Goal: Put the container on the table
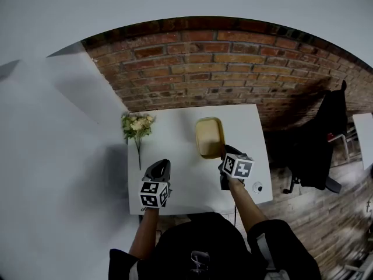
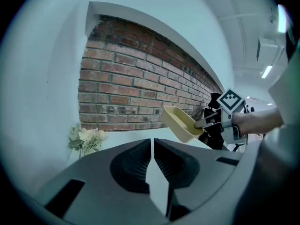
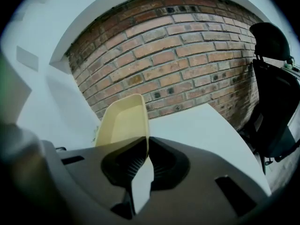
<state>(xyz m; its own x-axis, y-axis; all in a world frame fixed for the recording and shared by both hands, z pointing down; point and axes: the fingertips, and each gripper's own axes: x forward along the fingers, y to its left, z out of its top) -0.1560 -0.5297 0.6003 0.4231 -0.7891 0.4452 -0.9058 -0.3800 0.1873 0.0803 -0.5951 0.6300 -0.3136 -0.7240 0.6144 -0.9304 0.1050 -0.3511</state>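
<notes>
Two claws work over the white rectangular table [image 1: 187,178]. Beyond the cream flower bunch [image 1: 137,124], the left claw [image 1: 161,167] has its jaws pressed together on nothing. The pale yellow rectangular plastic container [image 1: 209,136] hangs tilted, clear of the table, with its rim pinched by the right claw [image 1: 225,154]. Step in hand: carrying. The next move probably calls for levelling, lowering to contact, then release.

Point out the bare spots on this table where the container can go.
Widest bare patch: the table middle, between the flowers at the left back and the container held in the right gripper. Also bare: the back right corner, right of the container. Tighter: the front edge, with the left gripper and a small round object.
</notes>
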